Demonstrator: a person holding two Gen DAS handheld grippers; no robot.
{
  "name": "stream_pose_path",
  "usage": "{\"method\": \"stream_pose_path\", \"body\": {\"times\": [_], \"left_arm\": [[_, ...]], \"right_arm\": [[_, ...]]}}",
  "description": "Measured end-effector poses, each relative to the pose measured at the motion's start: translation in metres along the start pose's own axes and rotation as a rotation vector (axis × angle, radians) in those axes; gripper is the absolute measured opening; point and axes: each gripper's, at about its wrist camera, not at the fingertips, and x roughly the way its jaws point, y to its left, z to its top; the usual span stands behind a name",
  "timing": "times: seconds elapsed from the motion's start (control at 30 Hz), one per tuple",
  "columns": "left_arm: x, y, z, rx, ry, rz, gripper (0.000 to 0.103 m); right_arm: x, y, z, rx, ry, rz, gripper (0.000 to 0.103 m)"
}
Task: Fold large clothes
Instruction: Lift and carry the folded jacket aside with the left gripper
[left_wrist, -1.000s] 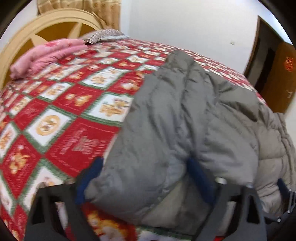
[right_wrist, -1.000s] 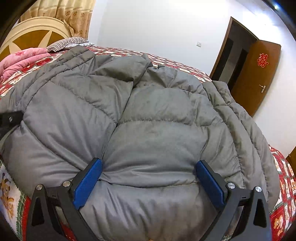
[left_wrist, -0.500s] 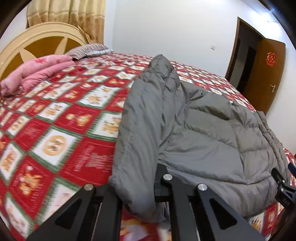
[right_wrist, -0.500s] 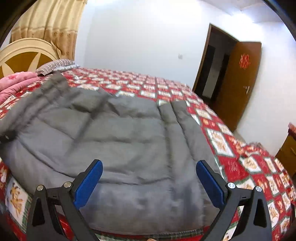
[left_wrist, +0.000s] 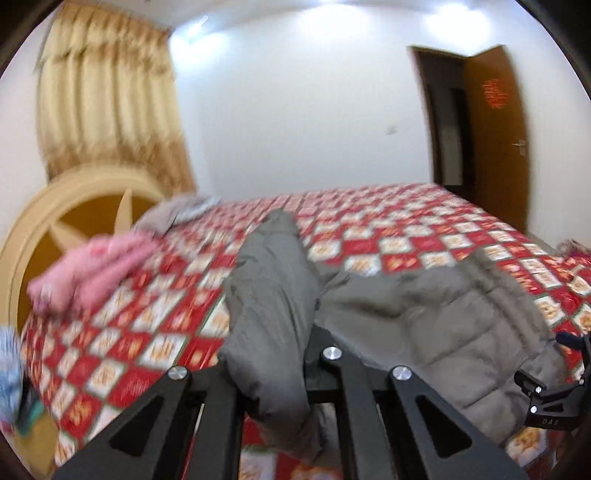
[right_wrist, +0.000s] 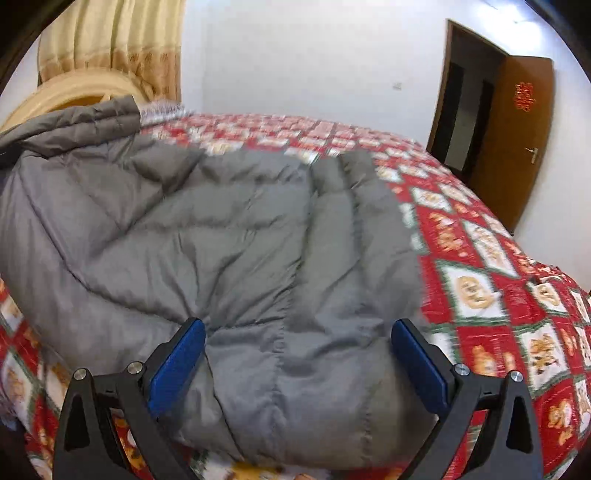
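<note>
Grey padded jacket (right_wrist: 229, 236) spread on red patterned bed (right_wrist: 491, 266); sleeve edge clenched in left tongs (left_wrist: 273, 373); right tongs (right_wrist: 299, 354) released, straddling near hem.

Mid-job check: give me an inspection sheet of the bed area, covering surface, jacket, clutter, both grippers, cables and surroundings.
Surface: red-and-white patterned bedspread, mostly bare on the door side.
Job's things: grey quilted puffer jacket spread across the near side; one end raised.
Clutter: folded pink blanket and a striped pillow near the round cream headboard.
Grippers: left gripper shut on the jacket's raised part; right gripper open, blue fingers astride the hem.
Cables: nothing seen.
Surroundings: beige curtain, white wall, open brown wooden door.
</note>
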Motion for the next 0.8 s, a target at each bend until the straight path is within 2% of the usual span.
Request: {"method": "stream_pose_path", "body": {"times": [0.1,0.3,0.53,0.8], "left_arm": [[-0.014,-0.033,0.021,0.062,-0.062,-0.067,0.007],[-0.029,-0.090,0.040,0.175,-0.136,-0.205,0.007],[-0.027,-0.152,0.027,0.308,-0.132,-0.323,0.007],[-0.011,-0.217,-0.004,0.461,-0.091,-0.344,0.007]], "right_arm": [[-0.012,-0.026,0.004,0.058,-0.033,-0.032,0.101],[-0.017,-0.064,-0.001,0.156,-0.015,-0.097,0.101],[-0.011,-0.103,-0.019,0.227,0.032,-0.163,0.101],[-0.001,-0.139,-0.044,0.302,0.075,-0.196,0.101]]}}
